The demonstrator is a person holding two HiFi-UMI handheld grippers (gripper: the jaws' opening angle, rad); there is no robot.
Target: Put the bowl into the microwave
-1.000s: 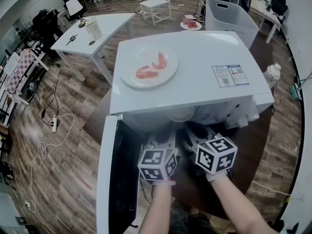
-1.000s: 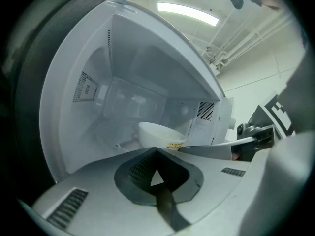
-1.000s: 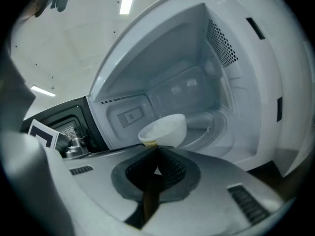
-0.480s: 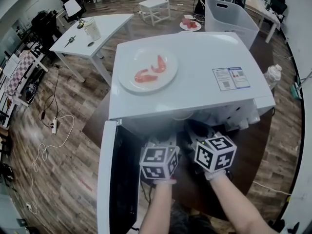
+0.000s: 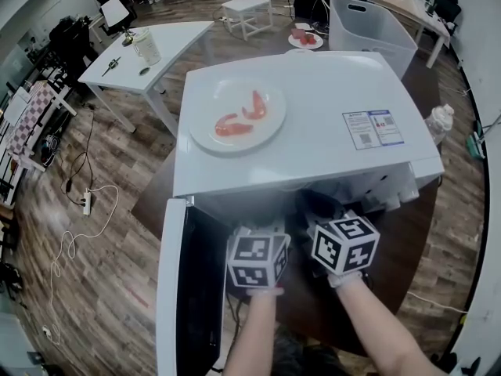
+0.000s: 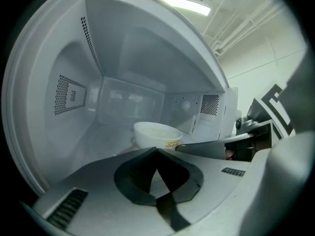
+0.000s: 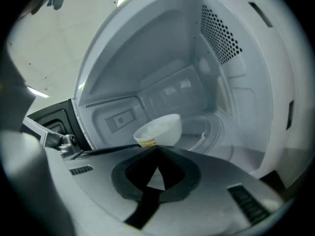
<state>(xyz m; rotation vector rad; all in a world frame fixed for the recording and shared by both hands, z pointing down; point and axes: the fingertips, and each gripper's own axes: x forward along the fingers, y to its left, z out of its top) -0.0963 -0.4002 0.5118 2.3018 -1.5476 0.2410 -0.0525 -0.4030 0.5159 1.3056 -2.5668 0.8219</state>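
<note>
The white bowl [image 6: 156,134] with yellow print stands inside the open white microwave [image 5: 313,108], on its floor near the front. The right gripper view shows the bowl [image 7: 158,128] left of the turntable ring. In the head view the microwave's top hides it. My left gripper [image 6: 157,150] is shut, its tips right at the bowl's near wall. My right gripper [image 7: 158,149] is shut too, its tips at the same spot. Whether the tips touch the bowl I cannot tell. Both grippers, the left [image 5: 258,229] and the right [image 5: 317,210], reach side by side into the opening.
The microwave door [image 5: 176,288] hangs open at the left. A plate of shrimp [image 5: 239,116] lies on the microwave's top. Behind stand a white table [image 5: 149,53], a chair [image 5: 250,6] and a grey bin [image 5: 368,22]. Cables [image 5: 78,202] run over the wooden floor.
A second ago the bowl's rim showed under the microwave's front edge in the head view; now it is out of sight there. Both grippers have hardly moved.
</note>
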